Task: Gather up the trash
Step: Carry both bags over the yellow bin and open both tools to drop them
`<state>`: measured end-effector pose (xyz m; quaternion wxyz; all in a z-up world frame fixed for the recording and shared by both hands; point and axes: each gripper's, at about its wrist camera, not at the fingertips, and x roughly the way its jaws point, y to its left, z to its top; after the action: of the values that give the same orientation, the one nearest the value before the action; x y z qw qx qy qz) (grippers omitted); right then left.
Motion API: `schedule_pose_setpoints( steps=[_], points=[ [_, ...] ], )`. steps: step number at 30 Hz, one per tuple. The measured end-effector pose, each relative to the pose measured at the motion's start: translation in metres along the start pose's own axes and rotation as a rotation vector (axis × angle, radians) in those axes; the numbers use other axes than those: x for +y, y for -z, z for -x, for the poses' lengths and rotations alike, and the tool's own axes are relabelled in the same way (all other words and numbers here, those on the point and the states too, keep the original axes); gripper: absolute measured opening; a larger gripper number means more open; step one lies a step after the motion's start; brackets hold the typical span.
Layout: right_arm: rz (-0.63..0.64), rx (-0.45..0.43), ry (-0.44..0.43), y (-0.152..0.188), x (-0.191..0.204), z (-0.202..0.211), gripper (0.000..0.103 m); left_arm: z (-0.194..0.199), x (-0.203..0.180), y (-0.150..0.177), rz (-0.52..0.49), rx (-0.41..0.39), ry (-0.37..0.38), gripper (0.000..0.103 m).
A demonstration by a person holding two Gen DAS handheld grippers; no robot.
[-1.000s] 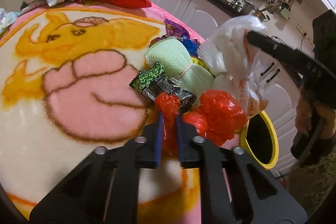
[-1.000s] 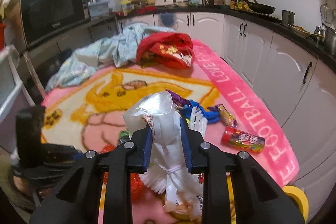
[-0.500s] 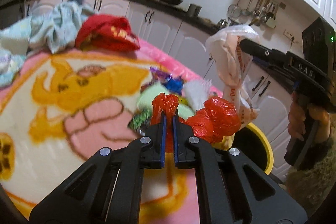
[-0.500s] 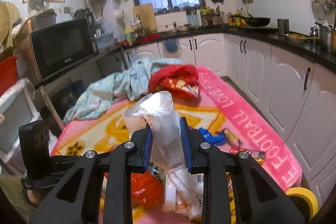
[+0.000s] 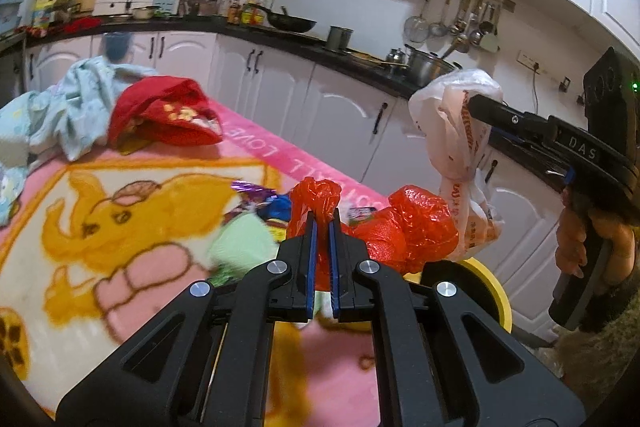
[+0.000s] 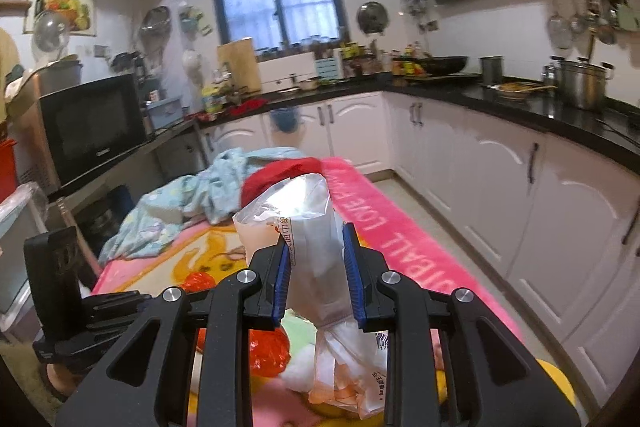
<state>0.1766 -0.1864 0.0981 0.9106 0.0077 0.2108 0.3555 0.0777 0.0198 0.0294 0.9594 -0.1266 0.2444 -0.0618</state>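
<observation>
Two bags are held clear of the bench, the red bag (image 5: 404,227) pinched by the left gripper (image 5: 322,227) and the white bag (image 6: 320,251) clamped by the right gripper (image 6: 318,267), with the yellow bin (image 5: 490,285) below-right, nearer the right one.

A crinkled translucent red plastic bag (image 5: 404,223) hangs beside a milky white plastic bag printed with red-orange lettering (image 5: 460,131). Under them lies a pink fleece blanket (image 5: 132,163) patterned with a yellow-orange cartoon elephant outlined in brown, its border lettered in white. On it sit a red embroidered cloth (image 5: 160,115) and a pale blue crumpled fabric (image 5: 68,107). The round bin rim (image 5: 494,291) is yellow.
</observation>
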Motion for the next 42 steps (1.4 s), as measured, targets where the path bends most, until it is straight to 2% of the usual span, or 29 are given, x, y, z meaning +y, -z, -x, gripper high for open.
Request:
schedule_pose_setpoints(
  steps=[12, 22, 29, 42],
  points=[
    [-0.095, -0.005, 0.150, 0.034, -0.073, 0.054, 0.024, -0.044, -0.070, 0.002, -0.100, 0.042, 0.085, 0.002],
    [-0.206, -0.011, 0.222, 0.069, -0.127, 0.086, 0.024, -0.086, -0.123, 0.021, -0.181, 0.111, 0.140, 0.002],
    [-0.236, -0.010, 0.263, 0.089, -0.151, 0.091, 0.024, -0.111, -0.151, 0.040, -0.225, 0.171, 0.157, 0.002],
    [-0.342, 0.035, 0.276, 0.131, -0.191, 0.086, 0.026, -0.155, -0.184, 0.076, -0.276, 0.272, 0.169, 0.002]
  ],
)
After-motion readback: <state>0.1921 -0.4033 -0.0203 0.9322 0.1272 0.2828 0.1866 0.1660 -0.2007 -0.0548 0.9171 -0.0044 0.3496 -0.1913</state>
